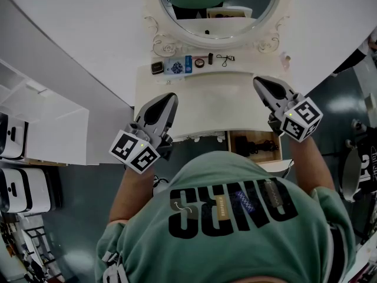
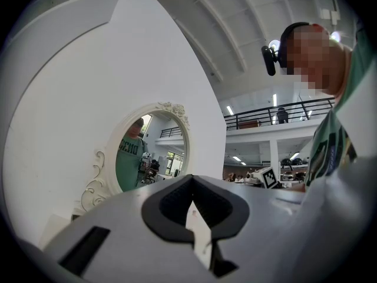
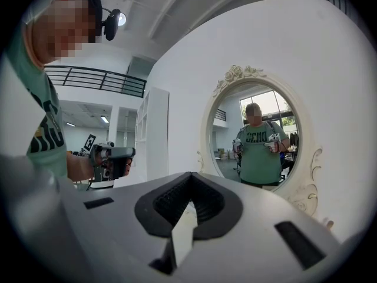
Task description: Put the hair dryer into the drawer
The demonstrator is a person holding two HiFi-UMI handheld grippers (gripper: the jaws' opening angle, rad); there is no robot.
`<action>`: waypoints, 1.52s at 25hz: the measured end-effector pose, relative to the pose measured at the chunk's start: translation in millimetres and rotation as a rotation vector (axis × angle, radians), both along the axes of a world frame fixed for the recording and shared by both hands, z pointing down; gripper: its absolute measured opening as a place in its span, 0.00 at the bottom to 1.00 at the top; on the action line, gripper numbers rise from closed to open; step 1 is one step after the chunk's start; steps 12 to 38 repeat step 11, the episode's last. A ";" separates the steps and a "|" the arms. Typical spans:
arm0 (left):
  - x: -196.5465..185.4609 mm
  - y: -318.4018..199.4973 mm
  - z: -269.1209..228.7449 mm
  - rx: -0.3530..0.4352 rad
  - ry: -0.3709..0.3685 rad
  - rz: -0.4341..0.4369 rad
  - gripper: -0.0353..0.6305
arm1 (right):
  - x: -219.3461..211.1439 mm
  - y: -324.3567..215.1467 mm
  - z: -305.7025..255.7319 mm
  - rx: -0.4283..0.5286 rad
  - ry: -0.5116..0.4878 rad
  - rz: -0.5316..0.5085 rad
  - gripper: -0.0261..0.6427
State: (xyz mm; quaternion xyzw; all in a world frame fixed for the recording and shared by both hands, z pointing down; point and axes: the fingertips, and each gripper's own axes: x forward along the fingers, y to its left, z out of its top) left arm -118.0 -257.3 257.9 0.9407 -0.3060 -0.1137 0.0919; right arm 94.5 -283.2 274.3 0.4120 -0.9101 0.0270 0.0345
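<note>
Head view alone shows open drawer (image 1: 237, 141); left hand-held gripper (image 1: 170, 98), right hand-held gripper (image 1: 258, 82) clenched empty.

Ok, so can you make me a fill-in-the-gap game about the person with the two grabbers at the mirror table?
1. The person's shirt is coloured ____.
2. The left gripper and the right gripper hold nothing, and their jaws are ____.
3. The open drawer sits just below the ____ gripper.

Missing words: green, shut, right.
</note>
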 end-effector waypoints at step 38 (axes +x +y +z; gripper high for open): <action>-0.5 3.9 -0.1 -0.001 0.003 -0.007 0.05 | -0.3 2.2 0.1 -0.001 0.001 -0.005 0.03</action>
